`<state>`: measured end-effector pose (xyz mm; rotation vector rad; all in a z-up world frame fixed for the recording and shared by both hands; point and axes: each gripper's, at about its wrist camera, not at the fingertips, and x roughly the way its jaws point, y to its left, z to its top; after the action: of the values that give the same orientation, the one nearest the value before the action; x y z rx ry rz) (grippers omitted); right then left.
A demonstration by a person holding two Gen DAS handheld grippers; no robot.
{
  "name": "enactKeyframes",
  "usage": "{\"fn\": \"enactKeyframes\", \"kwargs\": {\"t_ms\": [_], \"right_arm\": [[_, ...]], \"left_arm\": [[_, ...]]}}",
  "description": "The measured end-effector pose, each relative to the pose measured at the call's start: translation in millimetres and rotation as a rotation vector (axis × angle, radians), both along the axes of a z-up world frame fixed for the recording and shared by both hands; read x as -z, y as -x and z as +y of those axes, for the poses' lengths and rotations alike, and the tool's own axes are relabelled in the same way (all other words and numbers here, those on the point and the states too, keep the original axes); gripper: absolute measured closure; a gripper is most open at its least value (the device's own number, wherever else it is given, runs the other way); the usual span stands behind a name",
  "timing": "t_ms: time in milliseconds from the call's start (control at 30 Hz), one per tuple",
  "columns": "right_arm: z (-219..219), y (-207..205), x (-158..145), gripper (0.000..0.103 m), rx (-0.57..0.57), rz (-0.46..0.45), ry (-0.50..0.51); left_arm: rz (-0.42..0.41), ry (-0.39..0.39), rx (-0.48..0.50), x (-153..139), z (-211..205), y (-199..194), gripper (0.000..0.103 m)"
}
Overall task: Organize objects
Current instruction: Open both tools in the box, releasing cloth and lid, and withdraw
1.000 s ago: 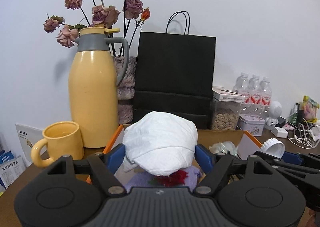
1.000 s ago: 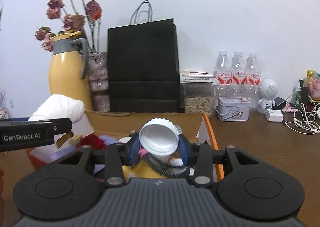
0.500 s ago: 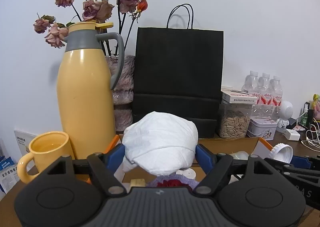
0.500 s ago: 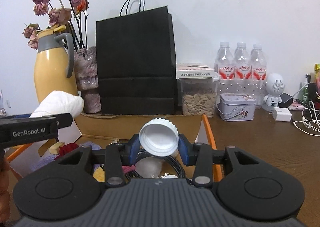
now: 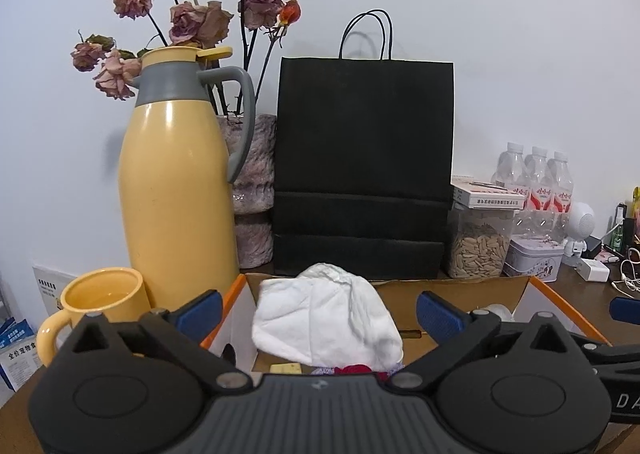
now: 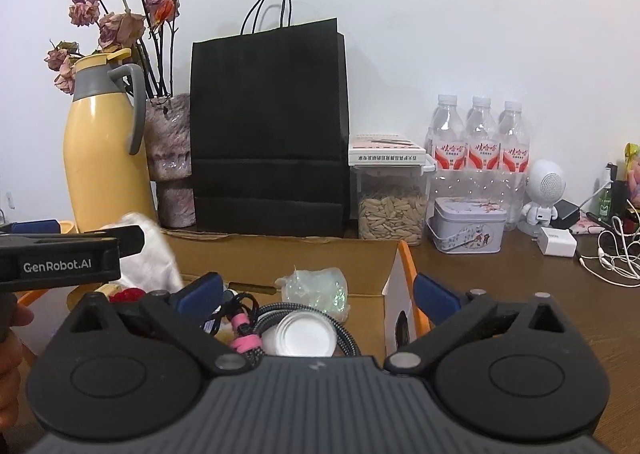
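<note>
An open cardboard box [image 5: 452,288] with orange edges lies just ahead of both grippers. My left gripper [image 5: 318,310] is opening wide; the crumpled white cloth [image 5: 328,326] rests in the box between its blue fingers [image 5: 200,308], touching neither. My right gripper [image 6: 316,292] is opening too, nothing pressed by its pads. Below it a white bottle cap [image 6: 306,338] lies on braided cables [image 6: 264,314] inside the box [image 6: 280,254]. In the right wrist view the cloth [image 6: 150,254] shows behind the left gripper's body [image 6: 68,258].
Behind the box stand a yellow thermos [image 5: 176,194], a yellow mug [image 5: 100,302], a vase of dried roses [image 5: 252,190] and a black paper bag [image 5: 362,174]. To the right are a seed jar [image 6: 390,210], a tin [image 6: 468,226], water bottles [image 6: 480,142] and charger cables [image 6: 612,262].
Both grippers spread their jaws. The white cloth sank out of the left grip into the box, and the white cap dropped out of the right grip onto the cables.
</note>
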<state>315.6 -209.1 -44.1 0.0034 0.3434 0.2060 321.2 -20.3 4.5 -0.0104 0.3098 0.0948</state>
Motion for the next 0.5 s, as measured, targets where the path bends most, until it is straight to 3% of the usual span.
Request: {"fn": "enactKeyframes", "kwargs": {"t_ms": [500], "right_arm": [[0,17,-2,0.000,0.007,-0.032,0.011]], "left_arm": [[-0.016,0.003,-0.001,3,0,20,0.000]]}}
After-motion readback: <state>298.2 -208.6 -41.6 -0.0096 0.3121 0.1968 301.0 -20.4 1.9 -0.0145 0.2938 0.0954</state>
